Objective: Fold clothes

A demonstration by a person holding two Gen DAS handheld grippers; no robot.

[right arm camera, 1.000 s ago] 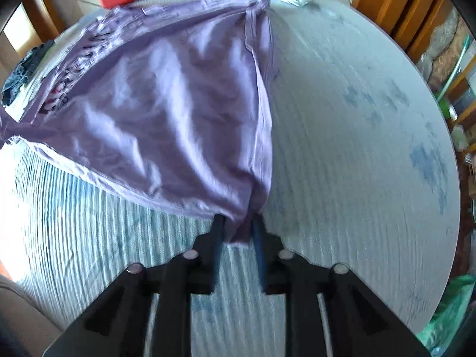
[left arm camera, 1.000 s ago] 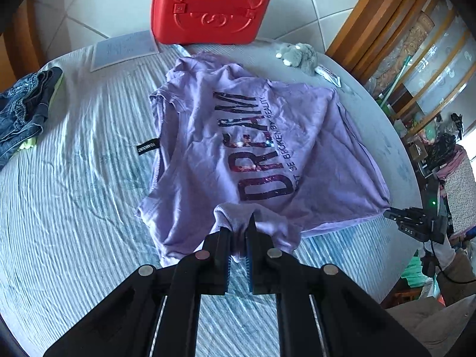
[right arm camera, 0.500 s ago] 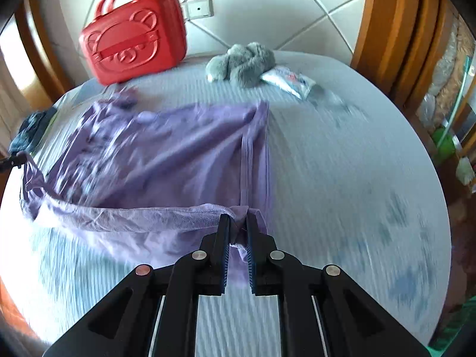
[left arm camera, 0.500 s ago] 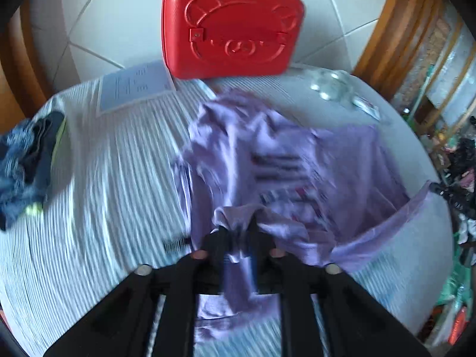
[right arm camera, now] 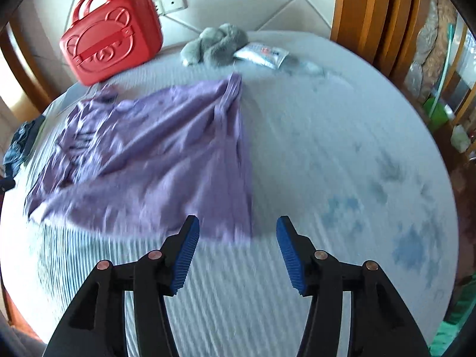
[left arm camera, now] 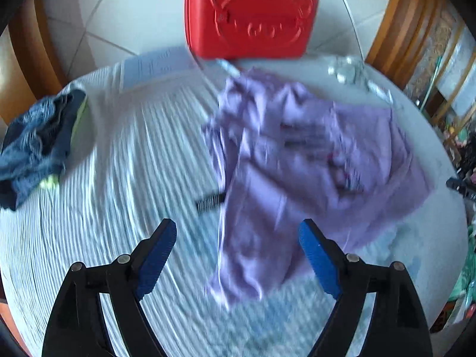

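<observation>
A purple T-shirt (left arm camera: 297, 160) lies rumpled on the striped bed cover, its near hem folded up over the printed front. My left gripper (left arm camera: 238, 229) hovers above the shirt's near left corner, its jaws opening wide, and the cloth lies loose below, not pinched. In the right wrist view the same purple T-shirt (right arm camera: 154, 154) spreads out to the left. My right gripper (right arm camera: 236, 226) stands over its near right corner with the jaws opening and the pads clear of the fabric.
A red bear-faced case (left arm camera: 250, 15) stands at the back by the tiled wall. Blue denim clothing (left arm camera: 38, 142) lies at the left edge. A grey plush toy (right arm camera: 214, 44) and a white packet (right arm camera: 261, 53) lie at the back. A paper sheet (left arm camera: 154, 65) lies near the case.
Both grippers carried the shirt's near corners toward the far side, then let go. Their jaws went from shut on the cloth to open, and the shirt dropped onto the bed.
</observation>
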